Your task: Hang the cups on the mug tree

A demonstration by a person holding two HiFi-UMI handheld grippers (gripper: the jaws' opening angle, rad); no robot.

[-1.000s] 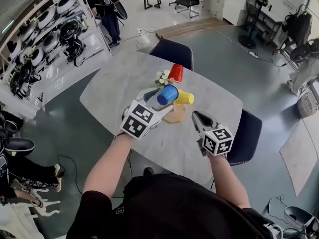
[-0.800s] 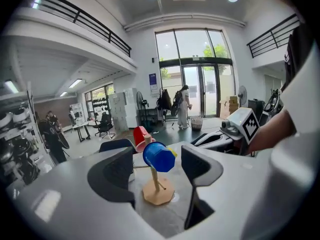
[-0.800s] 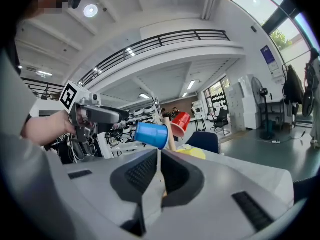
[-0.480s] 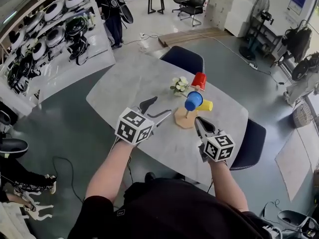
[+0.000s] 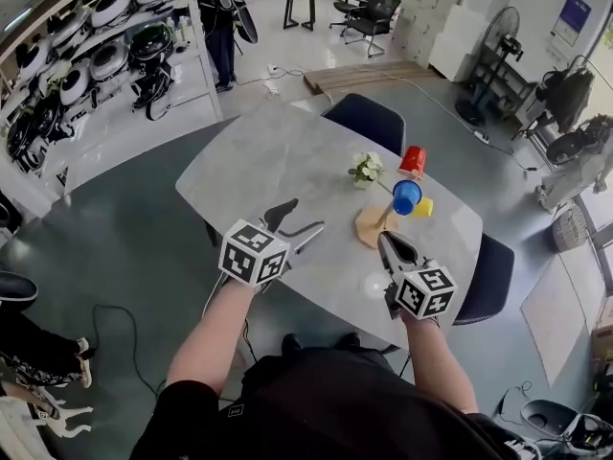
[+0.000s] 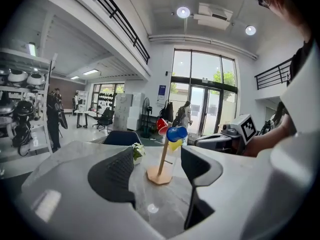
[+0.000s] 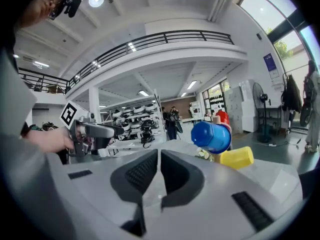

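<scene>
The wooden mug tree stands on the marble table with three cups on its pegs: a blue cup, a yellow cup and a red cup. My left gripper hovers left of the tree, open and empty. In the left gripper view the mug tree and the blue cup show far off between the spread jaws. My right gripper is just in front of the tree's base, shut on nothing. Beyond its closed jaws, the right gripper view shows the blue cup and the yellow cup.
A small pot of white flowers sits just behind the tree. Dark blue chairs stand at the far side and the right side of the table. Shelves of gear line the left wall, and a person stands far back.
Both grippers have drawn back from the mug tree toward the near edge of the table. The blue cup, which was at the left jaws, stays on the tree.
</scene>
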